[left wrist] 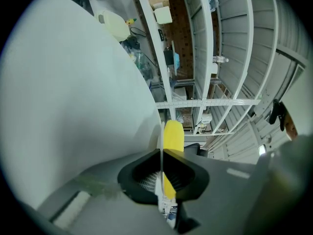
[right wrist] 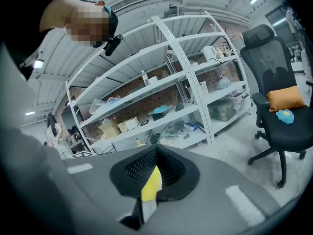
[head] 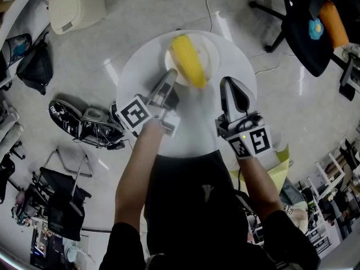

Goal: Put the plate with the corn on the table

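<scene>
The white plate (head: pixel 212 50) sits over the far half of the round white table (head: pixel 140 77), a little beyond its middle. Whether it rests on the tabletop or hangs just above it cannot be told. On the plate lies the yellow corn cob (head: pixel 188 61). Its long axis runs on a slant: the far end points away and to the left, and the near end points back toward the person and to the right, reaching the plate's near rim. The left gripper (head: pixel 170 79) is clamped on that near rim. In the left gripper view the plate (left wrist: pixel 160 146) shows edge-on as a thin white line pinched between the dark pads (left wrist: pixel 146 177), with the corn cob (left wrist: pixel 173 136) just beside it and the table (left wrist: pixel 73 106) filling the other side. The right gripper (head: pixel 229 83) hovers over the table near the plate's right edge, apart from it. Its jaws are drawn together with nothing gripped, and the right gripper view shows only a sliver of yellow and white through the gap below the pads (right wrist: pixel 146 168). Beyond them stand metal shelving (right wrist: pixel 161 97) and a black office chair (right wrist: pixel 274 82) with an orange cushion (right wrist: pixel 285 98).
</scene>
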A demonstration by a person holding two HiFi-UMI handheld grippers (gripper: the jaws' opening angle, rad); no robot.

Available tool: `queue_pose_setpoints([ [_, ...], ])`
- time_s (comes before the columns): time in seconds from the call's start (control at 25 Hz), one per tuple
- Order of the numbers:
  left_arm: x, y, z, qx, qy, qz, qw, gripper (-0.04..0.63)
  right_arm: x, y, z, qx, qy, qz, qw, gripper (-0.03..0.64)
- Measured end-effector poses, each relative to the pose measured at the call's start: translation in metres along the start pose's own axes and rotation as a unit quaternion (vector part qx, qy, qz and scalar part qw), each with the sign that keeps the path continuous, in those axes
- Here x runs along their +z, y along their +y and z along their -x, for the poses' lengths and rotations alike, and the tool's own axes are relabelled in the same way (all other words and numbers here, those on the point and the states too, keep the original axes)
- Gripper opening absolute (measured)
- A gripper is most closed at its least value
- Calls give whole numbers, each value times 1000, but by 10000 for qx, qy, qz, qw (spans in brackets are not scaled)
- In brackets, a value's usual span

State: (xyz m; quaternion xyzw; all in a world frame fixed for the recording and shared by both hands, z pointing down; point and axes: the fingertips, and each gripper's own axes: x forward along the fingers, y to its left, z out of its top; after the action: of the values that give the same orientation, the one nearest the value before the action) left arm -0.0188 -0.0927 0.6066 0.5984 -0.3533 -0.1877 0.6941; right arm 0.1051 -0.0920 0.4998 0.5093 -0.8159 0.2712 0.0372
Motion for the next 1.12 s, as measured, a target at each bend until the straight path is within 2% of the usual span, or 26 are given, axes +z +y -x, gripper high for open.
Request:
queue_pose_setpoints([
  [0.64,-1,0,-3,65,0,-25,10000,18,0,0,-1,39,-56,-129,9999,9],
  [0.84,-2,2,-3,256,4,6,9997,18,5,2,-4,70,-119,-214,9997,9],
  [1.12,-2,1,-5,254,29,-40,9997,20,-2,-5,1,-1,35,-39,10000,9],
])
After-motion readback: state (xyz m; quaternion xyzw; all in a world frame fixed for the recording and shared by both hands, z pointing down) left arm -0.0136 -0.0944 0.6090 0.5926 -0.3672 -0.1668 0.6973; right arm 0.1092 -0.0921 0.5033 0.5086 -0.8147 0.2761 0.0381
